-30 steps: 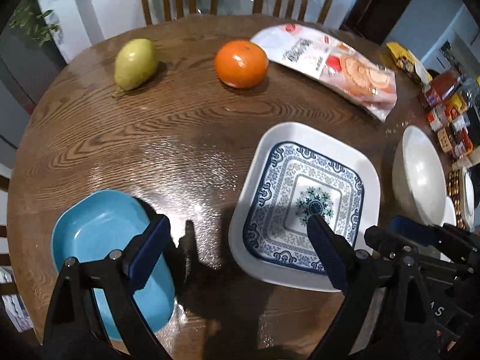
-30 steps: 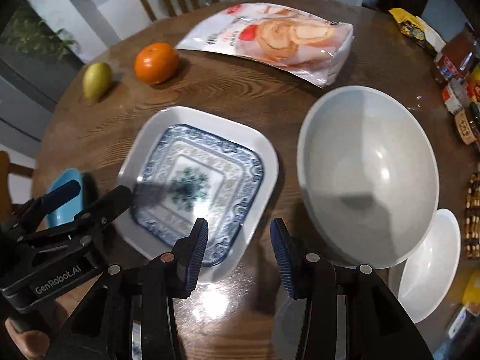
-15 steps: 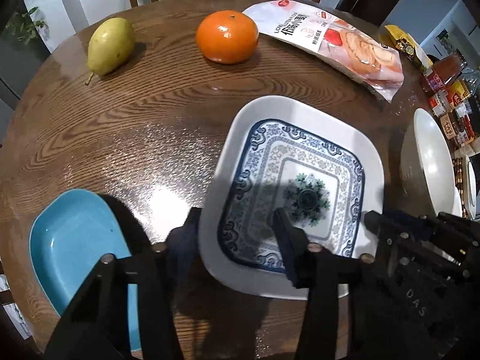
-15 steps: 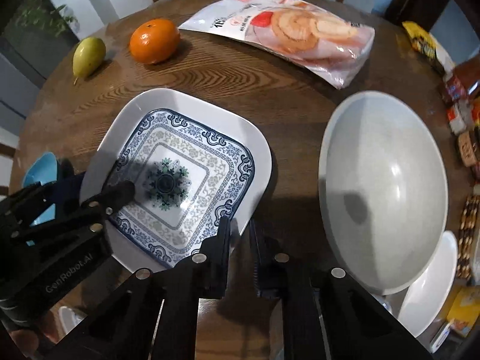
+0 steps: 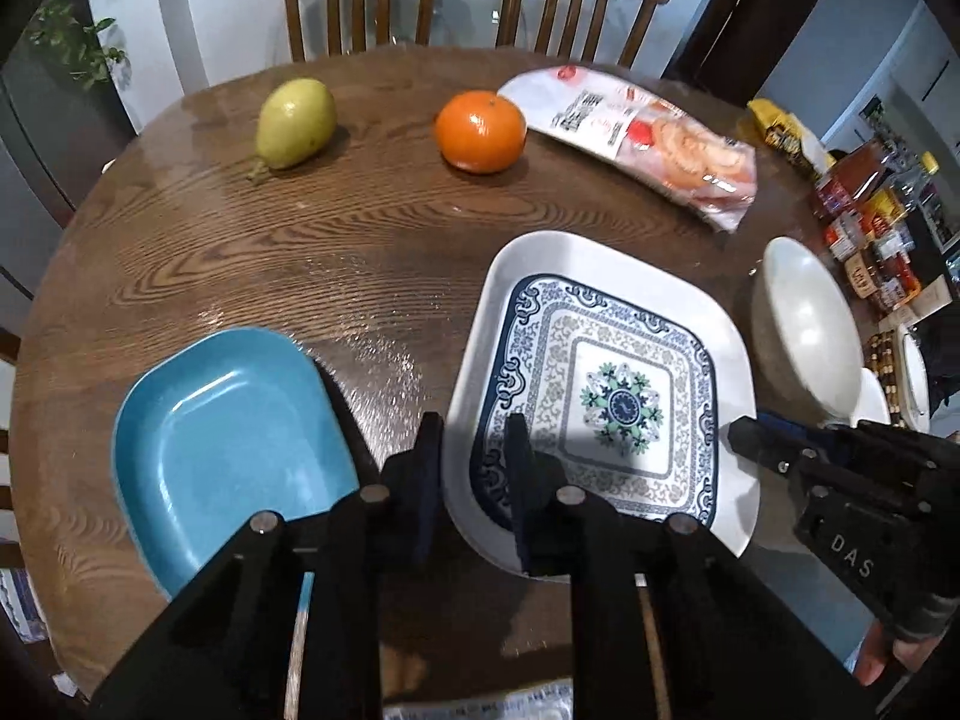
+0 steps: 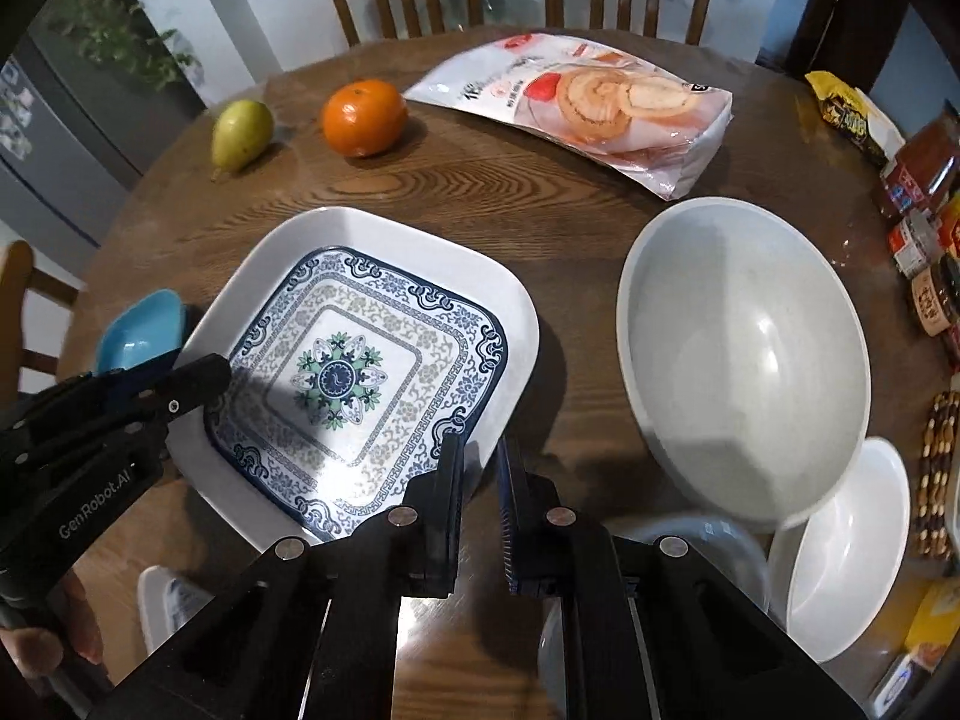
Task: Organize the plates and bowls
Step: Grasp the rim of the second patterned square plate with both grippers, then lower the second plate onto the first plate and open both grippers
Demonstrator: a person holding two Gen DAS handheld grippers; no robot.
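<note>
Both tools grip the patterned plate

Left tool point(image 5: 474, 468) closing on the square plate's point(image 5: 600, 384) left rim; right tool point(image 6: 480, 480) clamped shut on its lower-right rim.

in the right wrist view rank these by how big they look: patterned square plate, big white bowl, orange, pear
1. patterned square plate and big white bowl: look alike, so no ranking between them
2. orange
3. pear, though it sits farther off

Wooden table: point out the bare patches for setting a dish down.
Widest bare wood lies between the yellow-green pear, the orange mandarin, the blue oval dish and the square blue-patterned plate. Crowded: right edge, with the white bowls and jars.
</note>
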